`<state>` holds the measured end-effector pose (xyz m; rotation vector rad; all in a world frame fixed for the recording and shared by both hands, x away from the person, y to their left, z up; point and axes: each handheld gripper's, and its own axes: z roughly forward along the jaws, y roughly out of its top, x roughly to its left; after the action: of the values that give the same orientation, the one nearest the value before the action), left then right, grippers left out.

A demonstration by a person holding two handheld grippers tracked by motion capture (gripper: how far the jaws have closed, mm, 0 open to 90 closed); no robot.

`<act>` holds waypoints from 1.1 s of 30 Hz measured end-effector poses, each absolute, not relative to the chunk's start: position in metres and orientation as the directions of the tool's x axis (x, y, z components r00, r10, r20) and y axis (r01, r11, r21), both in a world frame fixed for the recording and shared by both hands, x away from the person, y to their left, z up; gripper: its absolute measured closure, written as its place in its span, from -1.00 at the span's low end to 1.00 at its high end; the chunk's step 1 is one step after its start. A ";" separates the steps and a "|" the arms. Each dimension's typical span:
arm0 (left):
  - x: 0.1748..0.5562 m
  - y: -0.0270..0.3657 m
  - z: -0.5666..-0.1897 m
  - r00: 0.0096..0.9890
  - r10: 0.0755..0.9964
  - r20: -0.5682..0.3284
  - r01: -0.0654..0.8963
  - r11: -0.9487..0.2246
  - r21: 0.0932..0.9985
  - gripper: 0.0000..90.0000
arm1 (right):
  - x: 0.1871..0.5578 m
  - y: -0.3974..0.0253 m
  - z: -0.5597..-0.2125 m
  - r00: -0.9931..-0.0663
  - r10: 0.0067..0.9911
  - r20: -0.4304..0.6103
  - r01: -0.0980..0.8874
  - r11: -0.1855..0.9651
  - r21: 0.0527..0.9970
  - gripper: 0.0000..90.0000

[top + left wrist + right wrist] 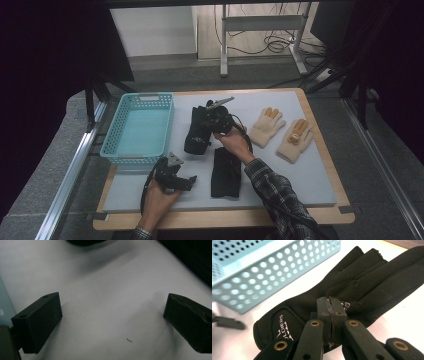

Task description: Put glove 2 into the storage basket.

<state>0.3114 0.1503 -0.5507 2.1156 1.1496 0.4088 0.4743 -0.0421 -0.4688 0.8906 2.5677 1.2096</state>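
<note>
Jaws of the right gripper (331, 315) press together over one black glove (352, 290) beside the basket (137, 129); left gripper (112, 320) gapes, empty. Two black gloves — two cream gloves (282, 132) — one basket.

The left gripper (191, 181) rests low with jaws wide apart; the right gripper (204, 111), reached forward, has jaws pressed together.

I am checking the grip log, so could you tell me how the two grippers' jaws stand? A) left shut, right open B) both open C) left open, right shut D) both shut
C: the left gripper has its jaws wide apart over bare mat, while the right gripper has its jaws pressed together above the black glove.
</note>
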 end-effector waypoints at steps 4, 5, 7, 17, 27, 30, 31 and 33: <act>0.311 0.150 -0.551 0.559 0.828 -0.046 0.611 -0.374 0.698 -0.95 | 0.464 -0.055 -0.459 -0.813 0.569 0.125 0.448 0.473 0.759 0.95; 0.311 0.150 -0.551 0.560 0.827 -0.046 0.611 -0.375 0.697 -0.95 | 0.461 -0.058 -0.457 -0.815 0.565 0.126 0.444 0.470 0.763 0.95; 0.311 0.150 -0.551 0.560 0.827 -0.046 0.610 -0.374 0.698 -0.95 | 0.454 -0.065 -0.452 -0.819 0.558 0.135 0.443 0.467 0.765 0.95; 0.311 0.150 -0.551 0.560 0.827 -0.046 0.610 -0.374 0.698 -0.95 | 0.408 -0.107 -0.432 -0.834 0.533 0.145 0.431 0.463 0.774 0.95; 0.311 0.150 -0.551 0.557 0.829 -0.050 0.612 -0.369 0.700 -0.95 | 0.361 -0.145 -0.436 -0.836 0.535 0.121 0.430 0.503 0.749 0.95; 0.311 0.150 -0.551 0.557 0.829 -0.049 0.611 -0.369 0.700 -0.95 | 0.355 -0.148 -0.444 -0.838 0.531 0.126 0.434 0.508 0.744 0.95; 0.311 0.150 -0.551 0.557 0.829 -0.049 0.611 -0.370 0.700 -0.95 | 0.355 -0.149 -0.448 -0.839 0.528 0.131 0.436 0.510 0.742 0.95; 0.311 0.150 -0.551 0.557 0.829 -0.048 0.611 -0.369 0.701 -0.95 | 0.355 -0.148 -0.458 -0.836 0.528 0.149 0.453 0.511 0.730 0.95</act>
<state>0.3113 0.1499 -0.5509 2.1086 1.1510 0.4114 0.3555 -0.1478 -0.4582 0.8630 2.6499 1.2378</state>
